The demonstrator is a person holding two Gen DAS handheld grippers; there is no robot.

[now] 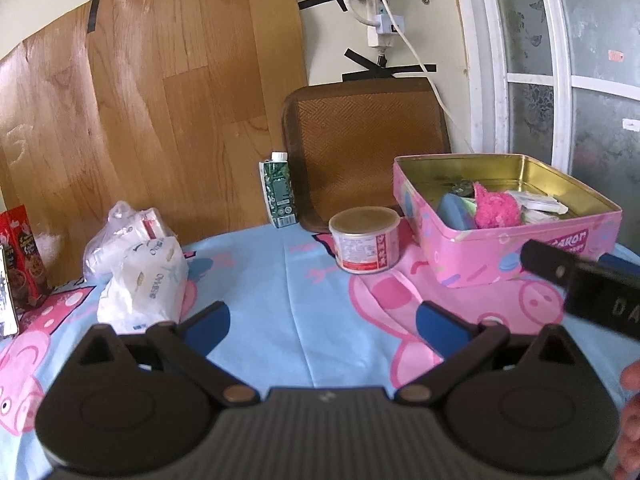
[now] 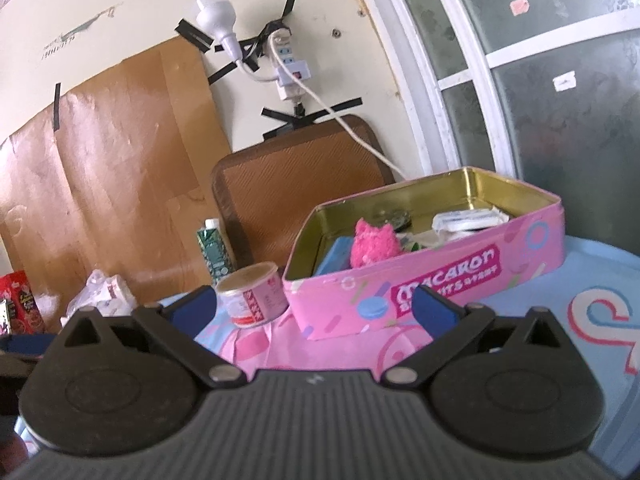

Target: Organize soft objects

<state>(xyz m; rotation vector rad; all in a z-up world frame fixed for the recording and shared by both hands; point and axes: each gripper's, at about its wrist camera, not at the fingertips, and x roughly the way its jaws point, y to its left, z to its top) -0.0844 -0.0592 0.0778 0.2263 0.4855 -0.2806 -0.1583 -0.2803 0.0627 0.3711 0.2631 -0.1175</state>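
An open pink macaron tin (image 1: 532,256) (image 2: 440,284) stands on the table at the right. Inside it lie a fluffy pink plush (image 1: 498,212) (image 2: 372,246), a blue soft pad (image 1: 452,210) (image 2: 334,256) and white packets (image 1: 540,204) (image 2: 468,218). Two white plastic-wrapped soft packs (image 1: 140,280) (image 2: 100,296) lie on the table at the left. My left gripper (image 1: 322,320) is open and empty above the cloth, between the packs and the tin. My right gripper (image 2: 316,308) is open and empty, just in front of the tin; part of it shows in the left wrist view (image 1: 584,284).
A small round can (image 1: 365,238) (image 2: 254,294) stands left of the tin. A green carton (image 1: 278,190) (image 2: 216,252) and a brown woven mat (image 1: 364,148) lean at the wall. Red snack boxes (image 1: 22,256) stand at the far left. The table has a pink-pig cloth (image 1: 296,288).
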